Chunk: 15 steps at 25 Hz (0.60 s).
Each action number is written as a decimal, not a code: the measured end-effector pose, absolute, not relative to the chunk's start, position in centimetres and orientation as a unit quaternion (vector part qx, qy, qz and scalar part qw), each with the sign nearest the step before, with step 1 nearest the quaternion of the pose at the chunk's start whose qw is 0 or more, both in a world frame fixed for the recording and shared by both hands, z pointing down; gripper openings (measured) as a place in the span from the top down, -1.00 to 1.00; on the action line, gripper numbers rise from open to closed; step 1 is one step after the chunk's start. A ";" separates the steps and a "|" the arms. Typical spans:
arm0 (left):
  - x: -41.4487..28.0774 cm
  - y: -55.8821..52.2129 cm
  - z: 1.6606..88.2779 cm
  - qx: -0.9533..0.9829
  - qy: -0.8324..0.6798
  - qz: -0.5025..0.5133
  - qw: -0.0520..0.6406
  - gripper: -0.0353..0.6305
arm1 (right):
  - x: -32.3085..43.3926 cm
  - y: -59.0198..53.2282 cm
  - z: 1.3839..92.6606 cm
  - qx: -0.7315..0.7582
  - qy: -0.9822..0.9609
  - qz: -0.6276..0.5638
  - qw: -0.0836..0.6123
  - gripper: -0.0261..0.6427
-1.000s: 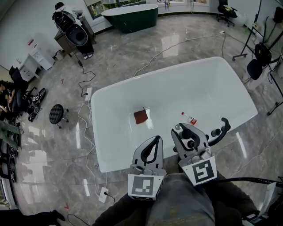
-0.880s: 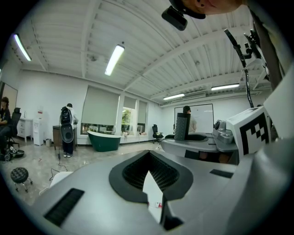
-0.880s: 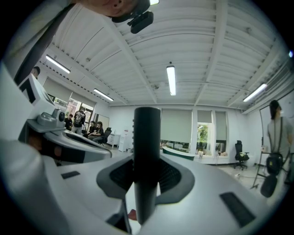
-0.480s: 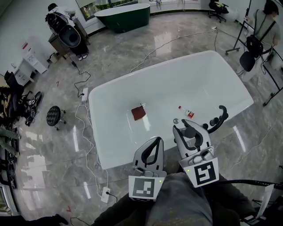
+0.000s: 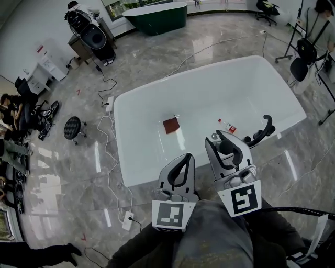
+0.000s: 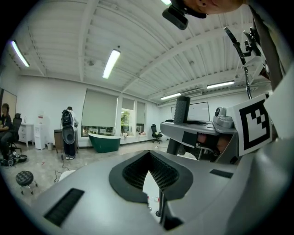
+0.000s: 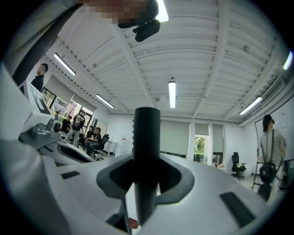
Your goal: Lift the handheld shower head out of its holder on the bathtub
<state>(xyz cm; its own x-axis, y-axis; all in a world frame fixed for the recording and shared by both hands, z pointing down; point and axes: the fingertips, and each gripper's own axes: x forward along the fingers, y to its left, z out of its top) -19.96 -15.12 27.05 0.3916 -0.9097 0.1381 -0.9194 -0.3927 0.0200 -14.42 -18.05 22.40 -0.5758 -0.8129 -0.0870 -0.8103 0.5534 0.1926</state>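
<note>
White bathtub (image 5: 209, 94) holds a dark red cloth (image 5: 170, 125) and a small bottle (image 5: 227, 126). The right gripper (image 5: 222, 142) clamps the black shower head (image 7: 146, 151) near the tub's near rim, beside the faucet (image 5: 263, 132). The left gripper (image 5: 185, 158) is closed on nothing.

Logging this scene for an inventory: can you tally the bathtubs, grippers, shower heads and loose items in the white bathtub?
Bathtubs: 2 (white bathtub, green bathtub)
Grippers: 2 (left gripper, right gripper)
Shower heads: 1 (black shower head)
Items in the white bathtub: 2 (red cloth, small bottle)
Total: 7
</note>
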 end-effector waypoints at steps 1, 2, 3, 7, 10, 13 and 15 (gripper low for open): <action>-19.9 -14.7 27.4 0.831 -0.552 0.051 0.045 0.88 | -14.4 -17.7 22.3 0.459 -0.882 -0.108 -0.002 0.58; -19.7 -14.3 27.9 0.830 -0.553 0.055 0.046 0.88 | -14.3 -17.3 22.2 0.459 -0.882 -0.107 -0.009 0.58; -19.4 -13.7 28.5 0.830 -0.553 0.062 0.050 0.88 | -14.0 -16.8 22.3 0.461 -0.881 -0.103 -0.014 0.58; -17.3 -11.4 29.5 0.836 -0.540 0.083 0.060 0.88 | -12.1 -14.8 22.7 0.467 -0.878 -0.099 -0.012 0.58; -16.8 -10.2 29.4 0.834 -0.543 0.080 0.057 0.88 | -11.4 -13.6 23.1 0.468 -0.878 -0.096 -0.013 0.58; -16.3 -8.8 28.6 0.833 -0.547 0.075 0.046 0.88 | -10.7 -12.1 22.5 0.467 -0.878 -0.101 -0.017 0.58; -15.5 -7.5 27.8 0.833 -0.547 0.072 0.039 0.88 | -9.9 -10.7 21.7 0.466 -0.878 -0.106 -0.020 0.58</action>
<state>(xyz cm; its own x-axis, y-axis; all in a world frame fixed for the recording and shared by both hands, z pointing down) -15.51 -7.49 27.77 0.3905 -0.9059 0.1639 -0.9173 -0.3979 -0.0136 -9.94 -10.72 21.66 -0.5658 -0.8137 -0.1333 -0.8220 0.5442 0.1677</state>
